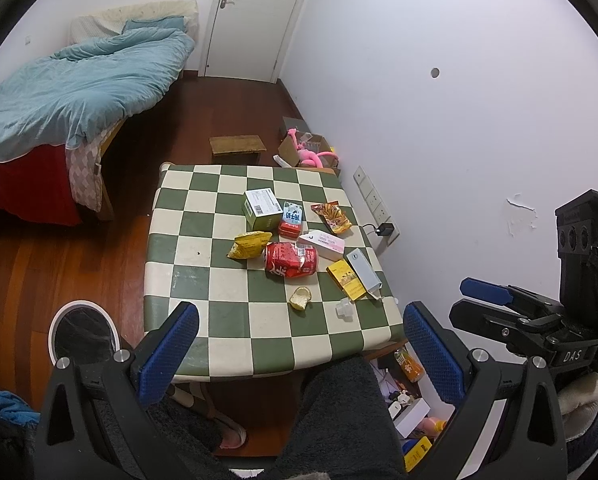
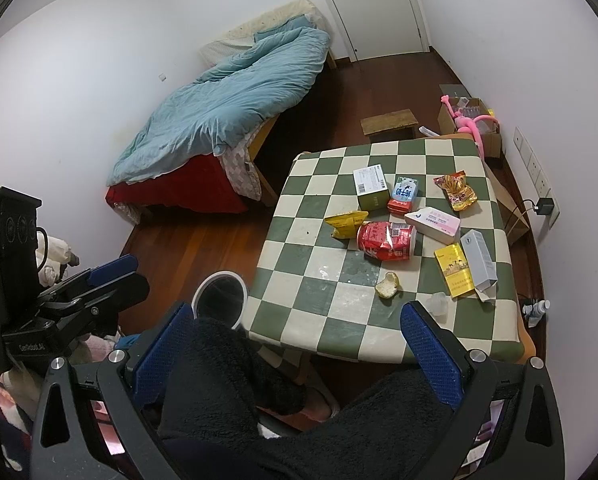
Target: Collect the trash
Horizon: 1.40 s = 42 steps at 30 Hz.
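On the green-and-white checkered table (image 1: 187, 240) lies scattered trash: a crushed red can (image 1: 291, 259) (image 2: 387, 241), a yellow snack bag (image 1: 249, 245), a green box (image 1: 261, 208), an orange wrapper (image 1: 333, 217), a white-pink box (image 1: 324, 244), a yellow pack (image 1: 345, 278), a grey box (image 1: 363, 270), a pale peel (image 1: 301, 298) and a small clear cup (image 1: 345, 306). My left gripper (image 1: 299, 354) is open and empty, short of the table's near edge. My right gripper (image 2: 295, 352) is likewise open and empty. A white-rimmed bin (image 1: 81, 334) (image 2: 219, 294) stands left of the table.
A person's dark-trousered legs (image 2: 235, 380) sit below both grippers. A bed with a blue quilt (image 1: 79, 92) fills the left. A low wooden stool (image 1: 237, 146) and a cardboard box with a pink toy (image 1: 313, 152) stand beyond the table. The white wall with sockets (image 1: 373, 200) runs on the right.
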Tool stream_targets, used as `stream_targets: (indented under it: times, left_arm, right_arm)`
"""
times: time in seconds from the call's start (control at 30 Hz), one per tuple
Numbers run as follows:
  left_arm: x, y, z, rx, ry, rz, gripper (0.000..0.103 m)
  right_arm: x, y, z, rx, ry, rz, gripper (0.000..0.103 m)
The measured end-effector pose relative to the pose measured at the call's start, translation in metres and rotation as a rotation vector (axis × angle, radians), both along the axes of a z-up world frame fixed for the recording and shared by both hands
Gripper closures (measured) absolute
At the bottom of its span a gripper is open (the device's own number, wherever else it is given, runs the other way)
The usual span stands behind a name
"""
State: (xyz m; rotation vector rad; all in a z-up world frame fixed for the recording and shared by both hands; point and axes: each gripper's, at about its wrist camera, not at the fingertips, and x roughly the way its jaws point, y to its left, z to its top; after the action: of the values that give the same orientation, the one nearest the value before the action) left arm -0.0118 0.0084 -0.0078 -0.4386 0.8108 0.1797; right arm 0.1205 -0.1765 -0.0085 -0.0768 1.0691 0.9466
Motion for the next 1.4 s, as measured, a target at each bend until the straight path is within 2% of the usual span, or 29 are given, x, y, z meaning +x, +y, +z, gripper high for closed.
stream_targets:
  times: [1.4]
  left_arm:
    - [0.0037, 0.0019, 0.0, -0.005, 0.007, 0.004, 0.0]
  right_arm:
    - [0.0019, 0.003, 0.0, -0.001, 0.003, 0.003, 0.0]
